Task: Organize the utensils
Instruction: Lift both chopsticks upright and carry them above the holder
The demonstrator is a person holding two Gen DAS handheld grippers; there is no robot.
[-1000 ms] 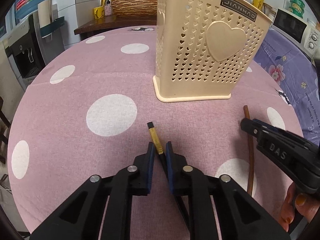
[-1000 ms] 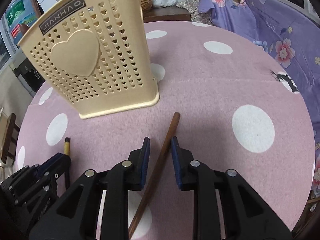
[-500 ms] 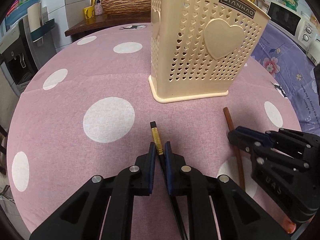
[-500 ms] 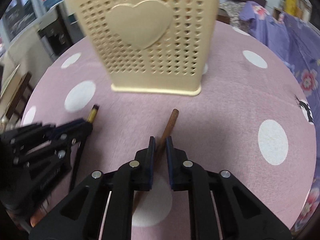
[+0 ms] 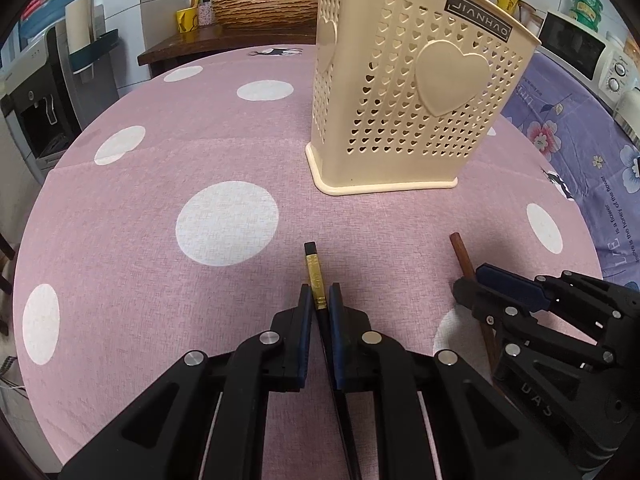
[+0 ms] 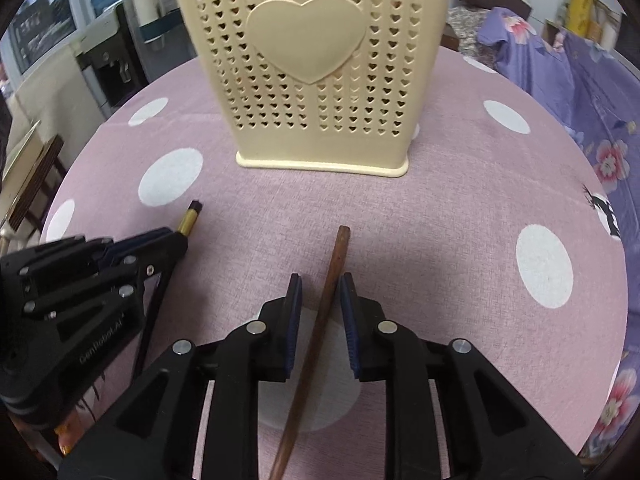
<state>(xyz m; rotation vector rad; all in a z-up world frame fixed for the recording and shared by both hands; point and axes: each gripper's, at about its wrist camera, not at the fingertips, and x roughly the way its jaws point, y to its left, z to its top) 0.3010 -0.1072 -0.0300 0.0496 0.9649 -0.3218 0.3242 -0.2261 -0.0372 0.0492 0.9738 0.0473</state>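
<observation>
A black chopstick with a gold band (image 5: 313, 272) lies on the pink dotted tablecloth, and my left gripper (image 5: 319, 299) is shut on it near the band. It also shows in the right wrist view (image 6: 188, 220). A brown wooden chopstick (image 6: 332, 272) lies between the fingers of my right gripper (image 6: 319, 292), which stands open around it with gaps on both sides. It shows in the left wrist view too (image 5: 460, 252). A cream perforated utensil holder (image 5: 408, 92) with heart shapes stands upright beyond both; it also fills the top of the right wrist view (image 6: 312, 68).
The round table (image 5: 160, 152) carries a pink cloth with white dots. A purple flowered cloth (image 5: 568, 128) lies to the right. A wooden sideboard with a wicker basket (image 5: 264, 8) stands behind, a water dispenser (image 5: 40, 92) at the left.
My right gripper has opened from nearly shut around the brown chopstick and turned to face the holder squarely. My left gripper stays shut on the black chopstick.
</observation>
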